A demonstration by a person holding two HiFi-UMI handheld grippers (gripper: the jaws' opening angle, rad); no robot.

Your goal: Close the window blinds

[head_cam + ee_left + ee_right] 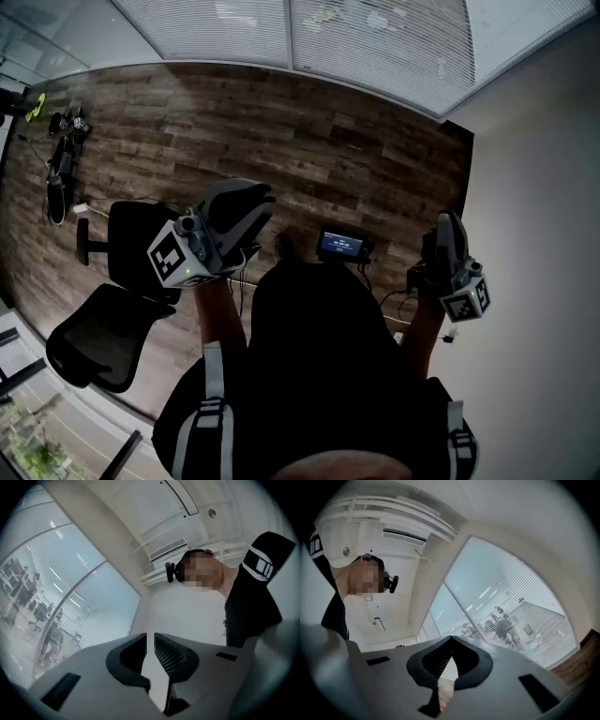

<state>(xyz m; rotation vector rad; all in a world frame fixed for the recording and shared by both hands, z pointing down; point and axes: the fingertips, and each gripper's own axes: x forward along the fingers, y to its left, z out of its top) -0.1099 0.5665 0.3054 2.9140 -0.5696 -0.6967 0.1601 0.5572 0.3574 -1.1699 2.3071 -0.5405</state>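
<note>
Empty, the all-but-closed left tool [251, 201] and closed right tool [448, 229] are hovering well short of the far, cropped window blinds [375, 37].

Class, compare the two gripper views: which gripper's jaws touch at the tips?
The right gripper: its jaws meet at the tips. The left gripper is nearly shut, but its jaws leave a thin slit between them.

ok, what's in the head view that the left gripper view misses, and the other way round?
Head view only: the wood floor, the black office chair, a small lit screen, the right gripper. Left gripper view only: the ceiling, an air conditioner, and the left gripper with its jaws nearly together, empty. Both: the window blinds, the left gripper, the person.
</note>
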